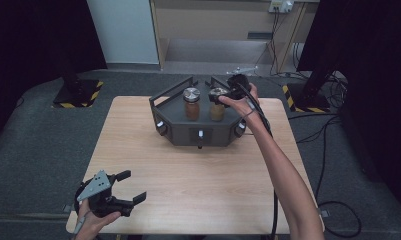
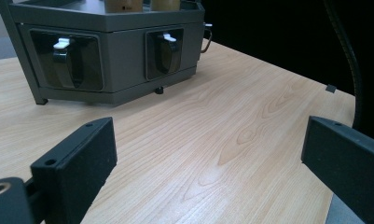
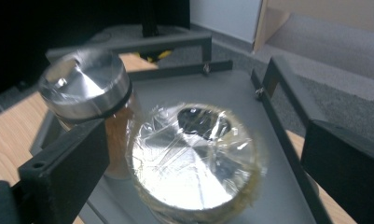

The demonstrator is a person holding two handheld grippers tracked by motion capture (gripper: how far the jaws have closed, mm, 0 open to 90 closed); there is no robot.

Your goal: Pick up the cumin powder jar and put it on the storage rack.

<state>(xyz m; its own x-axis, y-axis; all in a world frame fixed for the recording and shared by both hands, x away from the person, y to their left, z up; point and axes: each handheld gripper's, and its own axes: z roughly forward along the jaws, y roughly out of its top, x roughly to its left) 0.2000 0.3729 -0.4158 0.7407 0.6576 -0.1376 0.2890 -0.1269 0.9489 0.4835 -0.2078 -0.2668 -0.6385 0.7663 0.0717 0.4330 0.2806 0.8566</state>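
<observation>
A dark grey angular rack point(image 1: 180, 127) stands at the far middle of the wooden table point(image 1: 198, 175). Two brown jars with silver lids stand in it: the left jar point(image 1: 191, 104) and the right jar point(image 1: 217, 111). My right gripper point(image 1: 223, 96) hovers over the right jar. In the right gripper view its jaws stand open on either side of that jar's lid point(image 3: 194, 158), which is covered in clear film, with gaps on both sides. The left jar point(image 3: 84, 84) stands just beside it. My left gripper point(image 1: 133, 186) rests open near the table's front left corner, holding nothing.
The rack's front faces carry knobs point(image 2: 68, 58) set in recesses. Its raised rails point(image 3: 287, 93) fence the jars in. A black cable point(image 1: 275, 200) trails along the right forearm. Bare wood point(image 2: 222, 130) lies between the left gripper and the rack.
</observation>
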